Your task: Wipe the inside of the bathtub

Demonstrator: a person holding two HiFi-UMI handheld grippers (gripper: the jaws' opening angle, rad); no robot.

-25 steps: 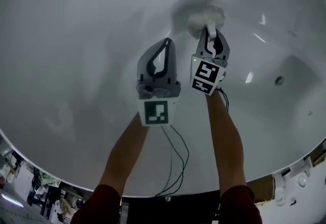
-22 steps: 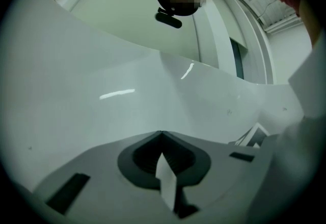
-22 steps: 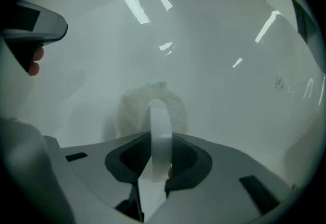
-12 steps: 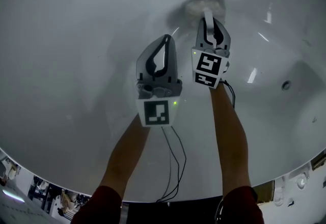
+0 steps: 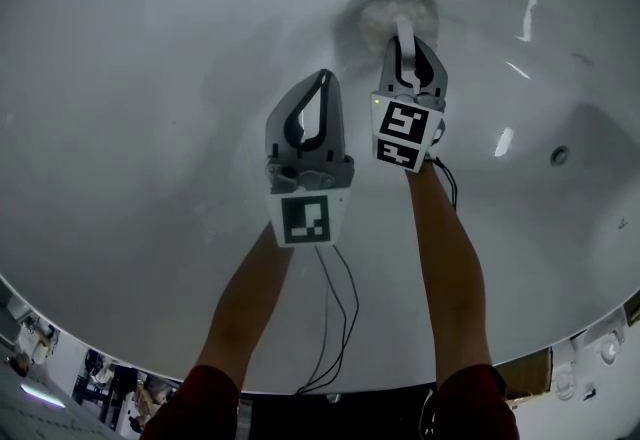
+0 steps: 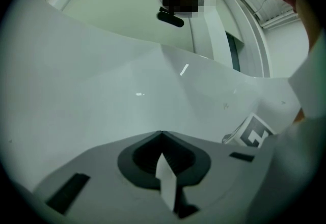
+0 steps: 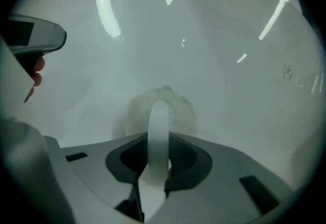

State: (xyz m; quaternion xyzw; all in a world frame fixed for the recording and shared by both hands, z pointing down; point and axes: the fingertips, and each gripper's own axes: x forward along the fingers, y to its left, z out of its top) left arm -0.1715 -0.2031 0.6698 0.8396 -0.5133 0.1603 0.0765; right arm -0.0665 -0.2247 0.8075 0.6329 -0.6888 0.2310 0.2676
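I look down into a white bathtub (image 5: 150, 78). My right gripper (image 5: 405, 36) is shut on the white loop handle (image 7: 159, 131) of a fluffy whitish scrubbing pad (image 5: 398, 8). The pad (image 7: 163, 106) lies pressed flat against the tub's sloping wall, just beyond the fingertips. My left gripper (image 5: 324, 80) hovers beside it on the left, a little nearer to me. Its jaws stand closed with nothing held, and in the left gripper view the gripper (image 6: 162, 135) points at bare tub wall.
A round metal fitting (image 5: 560, 155) sits in the tub wall at the right. The tub rim (image 5: 560, 328) curves along the bottom, with fittings (image 5: 602, 353) on it at the lower right. Black cables (image 5: 335, 318) hang from the grippers between my forearms.
My right gripper has pushed the pad farther from me up the tub wall. The left gripper has stayed almost where it was, still closed.
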